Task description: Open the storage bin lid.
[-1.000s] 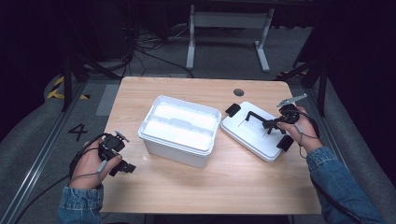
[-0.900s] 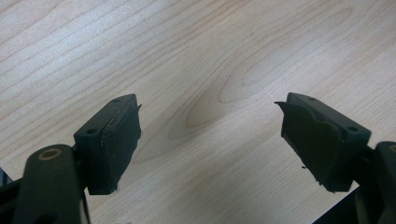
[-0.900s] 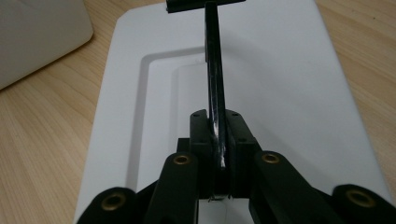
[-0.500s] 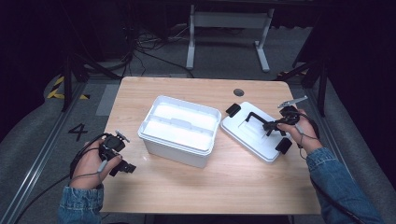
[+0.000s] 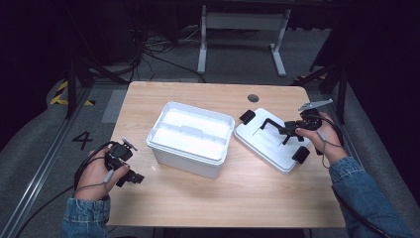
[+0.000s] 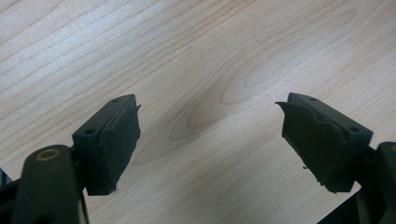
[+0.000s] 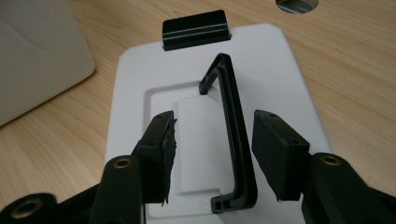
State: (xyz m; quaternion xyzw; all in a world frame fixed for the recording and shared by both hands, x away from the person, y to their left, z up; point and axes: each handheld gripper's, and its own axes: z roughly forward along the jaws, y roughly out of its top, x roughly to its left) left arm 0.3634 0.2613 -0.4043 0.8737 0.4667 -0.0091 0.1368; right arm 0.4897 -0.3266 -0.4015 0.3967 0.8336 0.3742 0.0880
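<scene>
on the table, flat white lid [image 5: 270, 144], raised black handle [image 7: 231, 135], black end clips

Middle of table [image 5: 198, 198]: the big white box [image 5: 190, 136] stands here and blocks the way across.
Right side: the white lid [image 5: 270, 144] lies flat, its black handle [image 7: 231, 135] sticking up between the open jaws of the right gripper [image 7: 212, 140].
Gap: bare wood between box and lid.
Front left: open wood under the left gripper [image 6: 210, 135], jaws wide apart.
</scene>
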